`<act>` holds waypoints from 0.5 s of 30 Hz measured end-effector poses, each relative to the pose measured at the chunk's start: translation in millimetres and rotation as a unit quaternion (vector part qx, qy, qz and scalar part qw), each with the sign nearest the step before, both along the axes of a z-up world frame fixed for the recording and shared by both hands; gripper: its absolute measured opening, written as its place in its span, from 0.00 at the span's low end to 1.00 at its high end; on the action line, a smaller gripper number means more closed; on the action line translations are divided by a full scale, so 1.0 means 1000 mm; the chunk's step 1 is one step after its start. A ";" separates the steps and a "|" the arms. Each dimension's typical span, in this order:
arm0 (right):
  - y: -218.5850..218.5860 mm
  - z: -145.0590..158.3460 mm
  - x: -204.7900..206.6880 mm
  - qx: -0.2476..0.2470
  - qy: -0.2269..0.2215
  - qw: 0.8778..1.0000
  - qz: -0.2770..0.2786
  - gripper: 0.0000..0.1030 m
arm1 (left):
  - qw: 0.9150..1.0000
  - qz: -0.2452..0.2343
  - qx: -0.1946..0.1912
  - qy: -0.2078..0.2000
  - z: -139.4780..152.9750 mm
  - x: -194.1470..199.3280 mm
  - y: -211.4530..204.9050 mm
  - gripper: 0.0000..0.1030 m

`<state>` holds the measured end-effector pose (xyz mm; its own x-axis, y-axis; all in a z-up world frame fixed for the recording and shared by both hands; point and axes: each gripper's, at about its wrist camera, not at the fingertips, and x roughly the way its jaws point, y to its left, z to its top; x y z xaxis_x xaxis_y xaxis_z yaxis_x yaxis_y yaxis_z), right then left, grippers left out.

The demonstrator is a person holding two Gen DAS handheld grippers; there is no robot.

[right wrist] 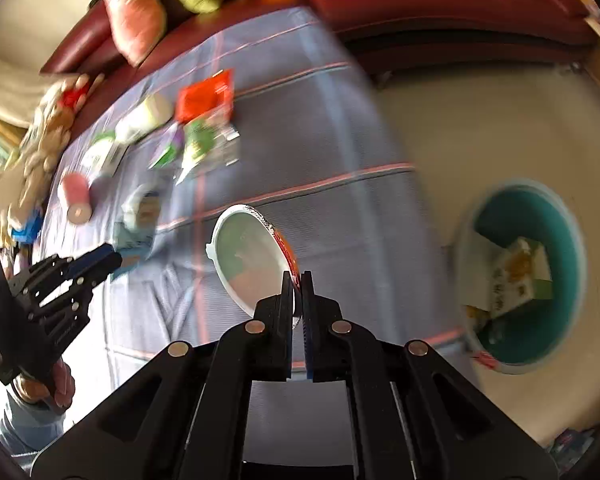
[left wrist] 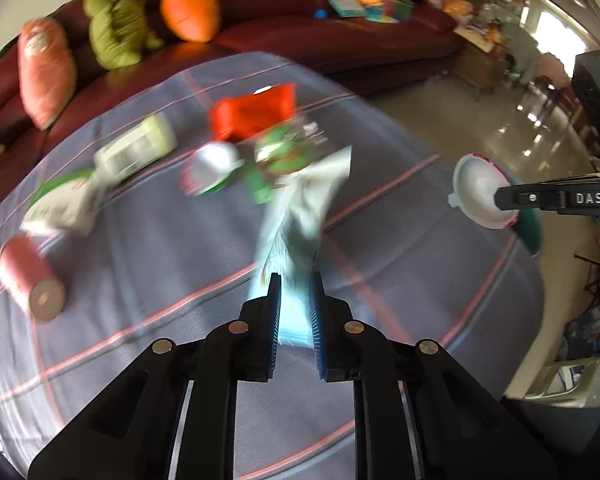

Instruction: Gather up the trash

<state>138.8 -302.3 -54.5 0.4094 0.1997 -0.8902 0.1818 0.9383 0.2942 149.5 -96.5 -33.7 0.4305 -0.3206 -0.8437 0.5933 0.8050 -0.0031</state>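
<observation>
Both grippers grip trash: left gripper [left wrist: 296, 280] pinches a blurred pale-blue packet [left wrist: 300, 216], right gripper [right wrist: 297, 280] a plastic lid [right wrist: 248, 256]. Teal bin [right wrist: 560, 240] contents indistinct.

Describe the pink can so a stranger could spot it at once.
Start at the table under its checked grey cloth, in front of the red sofa. Follow the row of litter to the end nearest the pink cushion. There lies the pink can, on its side, the only cylinder among flat packets.
</observation>
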 end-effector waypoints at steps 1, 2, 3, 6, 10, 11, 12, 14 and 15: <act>-0.011 0.001 -0.004 0.001 -0.002 1.000 -0.010 0.04 | 1.000 -0.009 -0.002 -0.001 0.001 -0.002 -0.014 0.10; -0.022 0.002 -0.008 0.003 -0.004 1.000 -0.019 0.04 | 1.000 -0.017 -0.004 -0.002 0.002 -0.003 -0.027 0.08; -0.031 0.002 -0.012 0.004 -0.006 1.000 -0.027 0.04 | 1.000 -0.022 -0.004 -0.001 0.002 -0.004 -0.035 0.08; -0.056 0.000 -0.024 0.010 -0.006 0.999 -0.050 0.04 | 0.999 -0.030 0.010 -0.016 0.001 -0.008 -0.054 0.08; -0.064 -0.011 -0.033 0.018 0.004 0.999 -0.048 0.04 | 0.999 -0.009 0.033 0.001 -0.013 0.004 -0.046 0.31; -0.062 -0.014 -0.032 0.020 0.007 0.999 -0.043 0.04 | 0.999 -0.003 0.042 -0.003 -0.017 0.008 -0.041 0.50; -0.060 -0.015 -0.031 0.020 0.009 0.999 -0.039 0.04 | 0.999 0.002 0.049 -0.012 -0.018 0.008 -0.035 0.58; -0.053 -0.018 -0.028 0.024 0.009 0.999 -0.030 0.04 | 0.998 0.014 0.053 -0.008 -0.025 0.016 -0.023 0.65; -0.049 -0.019 -0.025 0.026 0.009 0.999 -0.025 0.04 | 0.999 0.014 0.049 0.000 -0.027 0.020 -0.021 0.65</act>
